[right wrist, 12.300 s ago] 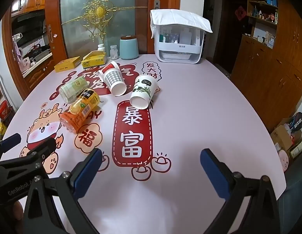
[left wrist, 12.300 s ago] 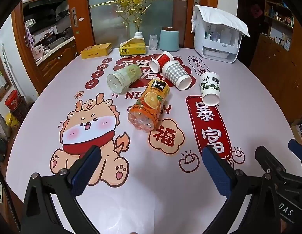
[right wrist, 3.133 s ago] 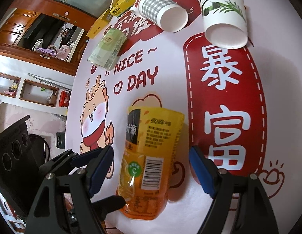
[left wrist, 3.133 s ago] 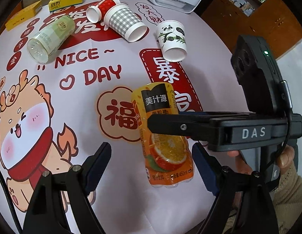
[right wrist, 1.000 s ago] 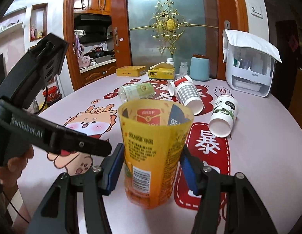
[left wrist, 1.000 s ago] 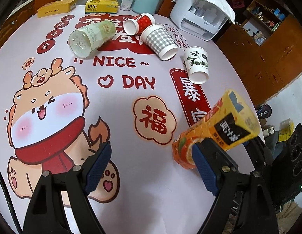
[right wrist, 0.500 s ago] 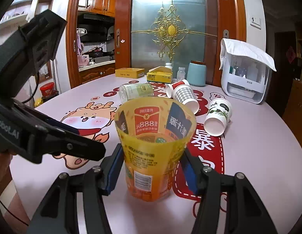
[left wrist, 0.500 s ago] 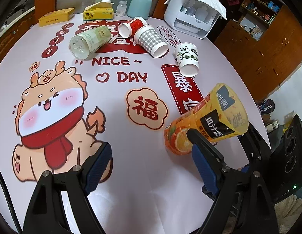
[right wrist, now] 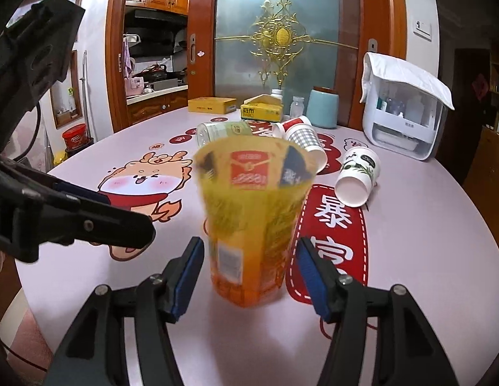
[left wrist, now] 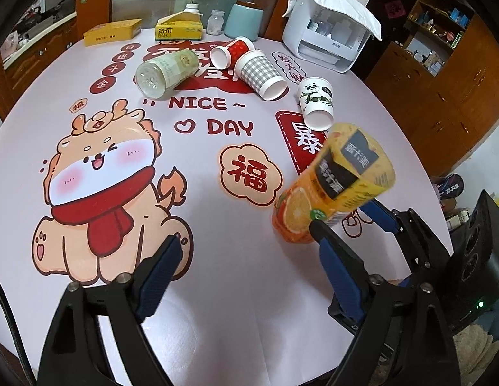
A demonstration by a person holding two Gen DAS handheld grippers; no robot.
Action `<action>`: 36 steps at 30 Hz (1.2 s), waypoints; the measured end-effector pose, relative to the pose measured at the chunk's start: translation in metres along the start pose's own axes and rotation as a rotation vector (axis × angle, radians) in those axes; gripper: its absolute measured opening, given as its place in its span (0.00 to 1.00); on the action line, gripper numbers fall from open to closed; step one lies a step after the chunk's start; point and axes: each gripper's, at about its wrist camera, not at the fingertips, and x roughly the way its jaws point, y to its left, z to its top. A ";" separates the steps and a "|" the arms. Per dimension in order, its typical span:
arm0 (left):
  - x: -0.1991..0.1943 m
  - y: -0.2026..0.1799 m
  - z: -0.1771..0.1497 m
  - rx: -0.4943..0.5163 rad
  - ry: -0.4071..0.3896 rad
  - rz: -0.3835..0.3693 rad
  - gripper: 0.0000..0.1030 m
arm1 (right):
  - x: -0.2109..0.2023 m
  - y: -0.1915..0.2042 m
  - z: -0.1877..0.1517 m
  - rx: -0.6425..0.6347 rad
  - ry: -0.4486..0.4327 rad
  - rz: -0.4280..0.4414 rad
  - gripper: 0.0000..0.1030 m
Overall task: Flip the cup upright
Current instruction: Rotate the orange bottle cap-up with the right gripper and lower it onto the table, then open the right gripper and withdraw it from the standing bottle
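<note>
The orange juice-label cup point(right wrist: 252, 222) stands upright on the table, mouth up, blurred by motion. It also shows in the left wrist view point(left wrist: 333, 186), at the right. My right gripper point(right wrist: 249, 267) is open, its blue pads a little off each side of the cup. My left gripper point(left wrist: 246, 276) is open and empty above the bare table, left of the cup. Three paper cups lie on their sides farther back: a panda cup point(left wrist: 315, 106), a grey checked cup point(left wrist: 260, 74) and a red cup point(left wrist: 231, 53).
A clear green-label bottle point(left wrist: 167, 72) lies on its side at the back left. Yellow boxes point(left wrist: 178, 27), a teal canister point(left wrist: 243, 19) and a white appliance point(left wrist: 331, 24) stand along the far edge. The table's right edge point(left wrist: 420, 173) is close to the cup.
My right gripper has opened and let go of the orange cup, which now stands on the table. The left gripper has stayed open and drawn back slightly.
</note>
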 end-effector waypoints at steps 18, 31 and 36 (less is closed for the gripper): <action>-0.022 -0.016 -0.011 -0.013 -0.051 0.068 0.99 | -0.029 -0.013 -0.003 0.101 0.090 -0.038 0.65; -0.052 -0.039 -0.032 0.007 -0.097 0.163 0.99 | -0.069 -0.022 -0.007 0.204 0.166 -0.094 0.65; -0.070 -0.049 -0.038 0.014 -0.148 0.192 0.99 | -0.086 -0.034 -0.004 0.264 0.205 -0.156 0.65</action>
